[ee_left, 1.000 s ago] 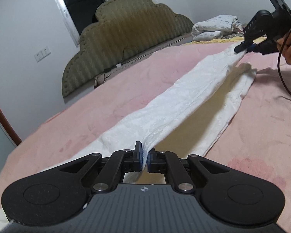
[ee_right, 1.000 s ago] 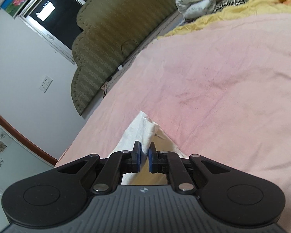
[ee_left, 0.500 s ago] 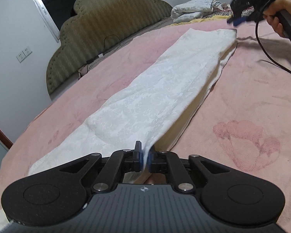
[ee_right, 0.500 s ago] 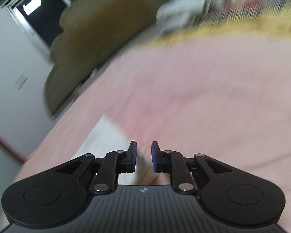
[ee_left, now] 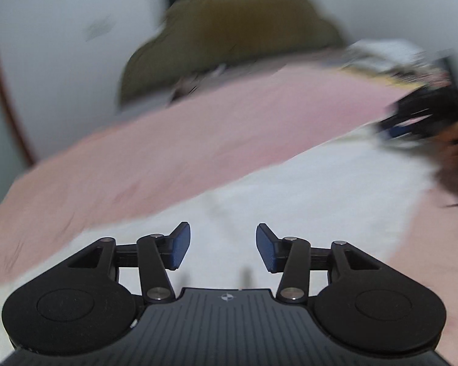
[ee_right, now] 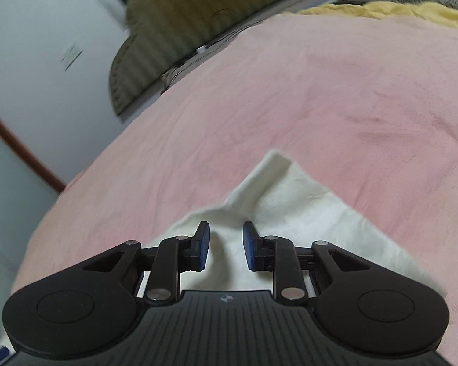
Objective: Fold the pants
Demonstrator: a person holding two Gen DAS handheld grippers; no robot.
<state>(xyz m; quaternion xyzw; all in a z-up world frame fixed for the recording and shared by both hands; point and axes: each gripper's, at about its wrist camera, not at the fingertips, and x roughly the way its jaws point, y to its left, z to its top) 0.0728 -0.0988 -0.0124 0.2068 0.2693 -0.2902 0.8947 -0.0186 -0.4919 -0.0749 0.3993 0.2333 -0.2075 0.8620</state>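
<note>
The white pants [ee_left: 290, 201] were laid lengthwise beneath the left gripper [ee_left: 223, 245] and right gripper [ee_right: 226, 245], both being opened, nothing held.

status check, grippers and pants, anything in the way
Left gripper and right gripper opening, nothing pinched. White pants flat on pink bedspread. Nothing in the way.

Ahead of my right tongs [ee_right: 224, 245] I see open pink bed [ee_right: 290, 91], the headboard [ee_right: 198, 9] far beyond. My left tongs [ee_left: 223, 245] have the pants [ee_left: 290, 198] below, the other tongs at upper right.
</note>
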